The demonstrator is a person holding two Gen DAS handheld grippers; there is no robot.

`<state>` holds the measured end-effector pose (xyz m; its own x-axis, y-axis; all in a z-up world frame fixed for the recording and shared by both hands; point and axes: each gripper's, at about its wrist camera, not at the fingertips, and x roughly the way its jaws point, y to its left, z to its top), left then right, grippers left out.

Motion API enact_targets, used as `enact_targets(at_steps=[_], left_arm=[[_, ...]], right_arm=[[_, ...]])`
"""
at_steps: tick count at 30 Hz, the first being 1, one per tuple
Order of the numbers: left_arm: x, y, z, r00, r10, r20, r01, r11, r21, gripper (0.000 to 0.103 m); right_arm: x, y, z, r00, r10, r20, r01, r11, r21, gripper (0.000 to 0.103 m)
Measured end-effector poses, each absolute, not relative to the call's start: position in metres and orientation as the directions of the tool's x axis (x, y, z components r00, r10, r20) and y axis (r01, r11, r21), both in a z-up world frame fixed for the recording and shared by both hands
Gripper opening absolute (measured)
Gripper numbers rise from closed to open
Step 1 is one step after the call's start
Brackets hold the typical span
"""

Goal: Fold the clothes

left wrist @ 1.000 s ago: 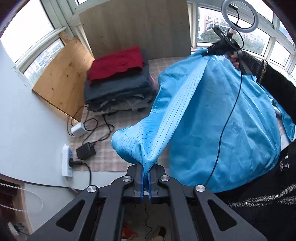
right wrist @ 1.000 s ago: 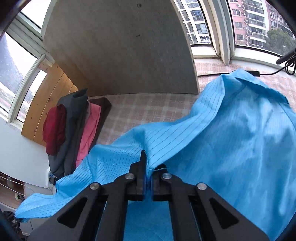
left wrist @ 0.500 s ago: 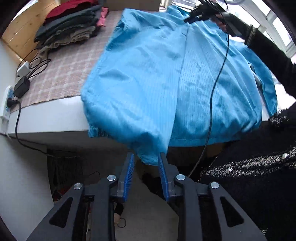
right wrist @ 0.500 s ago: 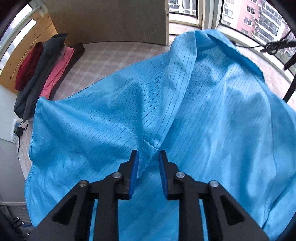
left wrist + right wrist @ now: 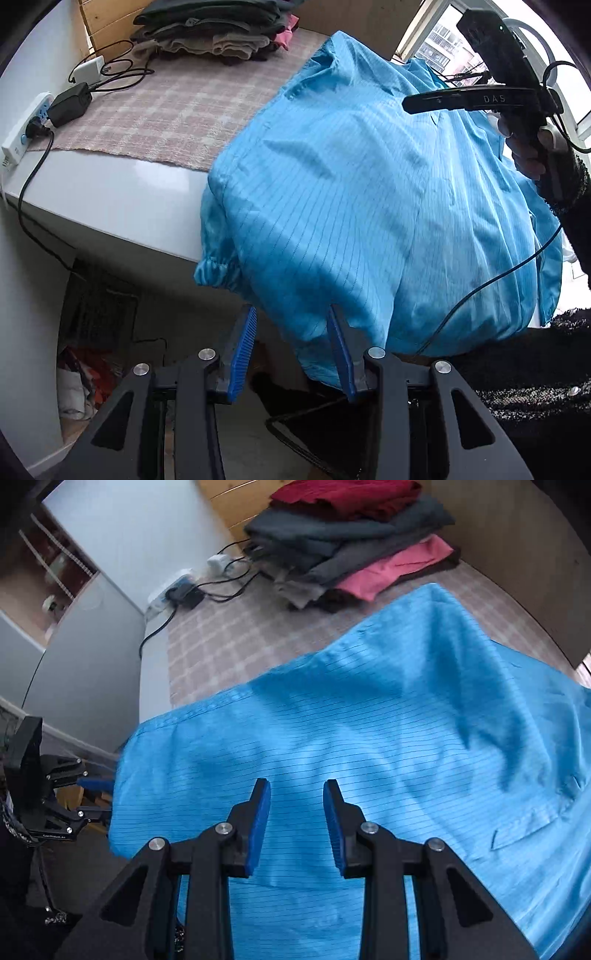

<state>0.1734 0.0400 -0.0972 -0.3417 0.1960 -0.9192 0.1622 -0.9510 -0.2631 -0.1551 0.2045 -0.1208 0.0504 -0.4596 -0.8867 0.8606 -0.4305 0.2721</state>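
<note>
Blue garment (image 5: 369, 206) lies spread on tabletop (image 5: 122, 192), unfolded; left gripper (image 5: 291, 347) and right gripper (image 5: 297, 823) both open, empty, just released.

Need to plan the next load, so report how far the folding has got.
Done: a stack of folded clothes sits at the table's far end. In hand: the blue coat is spread on the table, its hem over the edge; both tongs, left and right, have just opened and hold nothing. Left: every fold of the coat.
</note>
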Motion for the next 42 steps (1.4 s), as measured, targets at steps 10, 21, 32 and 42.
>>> enact_targets(at_steps=[10,21,32,42], left_arm=[[0.208,0.073,-0.079,-0.427,0.255,-0.868,0.179,-0.917,-0.357,0.041],[0.175,0.036,-0.116,-0.456,0.297,-0.839,0.297,-0.838,-0.458,0.000],[0.219,0.069,-0.037,-0.468,-0.011,-0.883,0.286,-0.948,-0.139,0.023],[0.156,0.024,-0.052,-0.447,-0.161,-0.880,0.309,-0.951,0.017,0.046]], right_arm=[[-0.060,0.131,-0.167,0.155,-0.361,-0.920,0.945,-0.218,0.245,0.029],[-0.078,0.156,-0.179,0.049,-0.278,-0.959,0.946,-0.296,0.134,0.029],[-0.078,0.166,-0.179,0.004,-0.279,-0.960,0.951,-0.295,0.090,0.029],[-0.102,0.184,-0.159,0.079,-0.333,-0.940,0.925,-0.327,0.194,0.029]])
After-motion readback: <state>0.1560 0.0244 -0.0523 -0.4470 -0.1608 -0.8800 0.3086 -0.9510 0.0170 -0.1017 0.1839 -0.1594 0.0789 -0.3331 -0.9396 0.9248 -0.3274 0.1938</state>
